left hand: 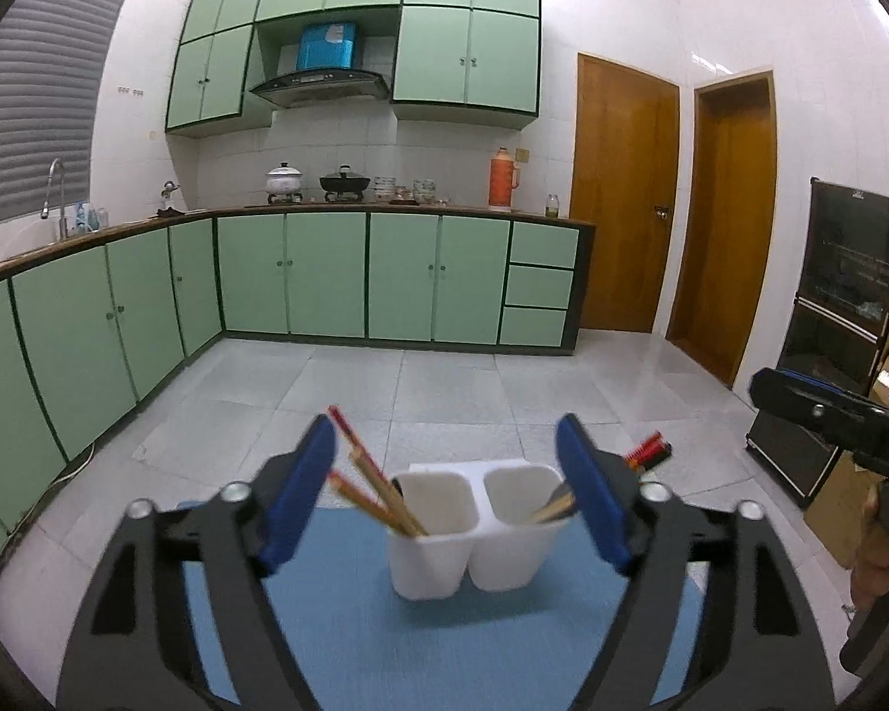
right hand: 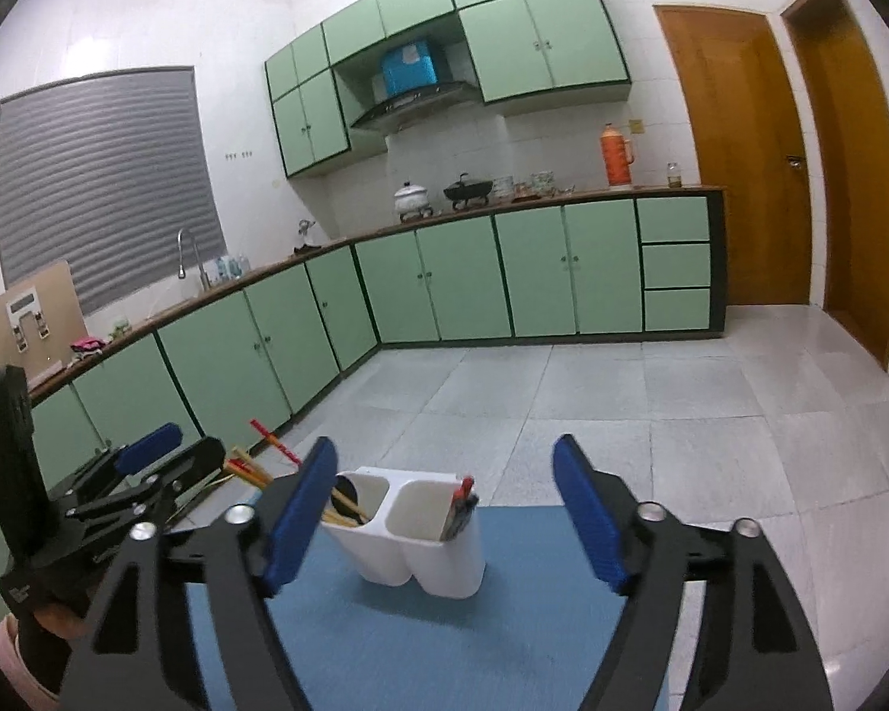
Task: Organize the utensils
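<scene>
Left wrist view: left gripper (left hand: 444,497) released, blue pads spread wide, nothing between them pressed; the white plastic two-compartment utensil holder (left hand: 474,557) sits in the gap ahead, apart from both pads, upright on a blue mat (left hand: 338,610) on the desk. Left compartment holds wooden chopsticks with red-patterned tops (left hand: 373,480), leaning out to the left past the left pad. Right compartment holds more sticks, tops half hidden behind the right pad; red and black ends (left hand: 649,451) poke out beyond it. Far right edge: the other gripper, black with a blue strip, partly in frame, with a hand (left hand: 874,557) below it. Right wrist view: at far left the left gripper (right hand: 166,462) shows from the side, jaws apart, chopsticks (right hand: 255,468) fanning out just beside it. Right gripper (right hand: 444,503) released too, blue pads wide, empty. The white holder (right hand: 421,551) stands between and ahead of the pads, nearer the left pad, not touched. Its left compartment shows stick ends, its right one a red-and-black bundle (right hand: 461,506) leaning on the right wall. Background: green cabinets (right hand: 456,272), grey tiled floor (right hand: 622,403), brown wooden doors (right hand: 735,148).
</scene>
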The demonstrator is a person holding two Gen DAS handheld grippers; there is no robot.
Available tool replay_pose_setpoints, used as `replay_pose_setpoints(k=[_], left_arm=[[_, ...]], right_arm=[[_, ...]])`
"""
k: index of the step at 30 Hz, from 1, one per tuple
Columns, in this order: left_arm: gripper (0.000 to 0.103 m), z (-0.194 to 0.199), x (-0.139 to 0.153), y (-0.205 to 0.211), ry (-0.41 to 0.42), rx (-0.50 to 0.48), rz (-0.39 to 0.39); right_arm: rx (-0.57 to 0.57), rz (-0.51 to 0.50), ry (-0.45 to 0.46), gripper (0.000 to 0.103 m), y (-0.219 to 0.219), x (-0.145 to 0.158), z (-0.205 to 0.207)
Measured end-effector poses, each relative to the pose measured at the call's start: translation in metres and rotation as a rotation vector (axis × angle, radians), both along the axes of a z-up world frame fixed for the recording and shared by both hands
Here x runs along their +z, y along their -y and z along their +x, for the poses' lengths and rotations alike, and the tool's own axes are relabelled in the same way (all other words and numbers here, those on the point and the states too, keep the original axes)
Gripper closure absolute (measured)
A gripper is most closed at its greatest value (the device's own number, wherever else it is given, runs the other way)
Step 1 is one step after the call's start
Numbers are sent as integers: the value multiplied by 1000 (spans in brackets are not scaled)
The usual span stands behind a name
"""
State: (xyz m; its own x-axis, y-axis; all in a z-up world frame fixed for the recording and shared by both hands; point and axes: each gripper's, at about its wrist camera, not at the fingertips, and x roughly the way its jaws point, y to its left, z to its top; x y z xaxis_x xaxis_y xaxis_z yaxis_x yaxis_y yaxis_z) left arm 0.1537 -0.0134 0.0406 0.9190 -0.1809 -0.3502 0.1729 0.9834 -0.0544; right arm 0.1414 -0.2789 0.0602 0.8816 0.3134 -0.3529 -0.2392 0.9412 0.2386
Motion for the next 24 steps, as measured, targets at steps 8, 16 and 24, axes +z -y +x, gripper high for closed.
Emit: replay_pose_setpoints(k=[8,16,24], left_arm=[[13,-47,3,-3,-9,14,0],[7,-78,6,-6,-25,9,6],[6,-102,12,-7,-24,-4,8]], right_arm=[[-23,12,15,8,2,1,-55],[-41,-37,-2,6,-8,-1,-88],[-16,-60,12,6,-20,5,-111]])
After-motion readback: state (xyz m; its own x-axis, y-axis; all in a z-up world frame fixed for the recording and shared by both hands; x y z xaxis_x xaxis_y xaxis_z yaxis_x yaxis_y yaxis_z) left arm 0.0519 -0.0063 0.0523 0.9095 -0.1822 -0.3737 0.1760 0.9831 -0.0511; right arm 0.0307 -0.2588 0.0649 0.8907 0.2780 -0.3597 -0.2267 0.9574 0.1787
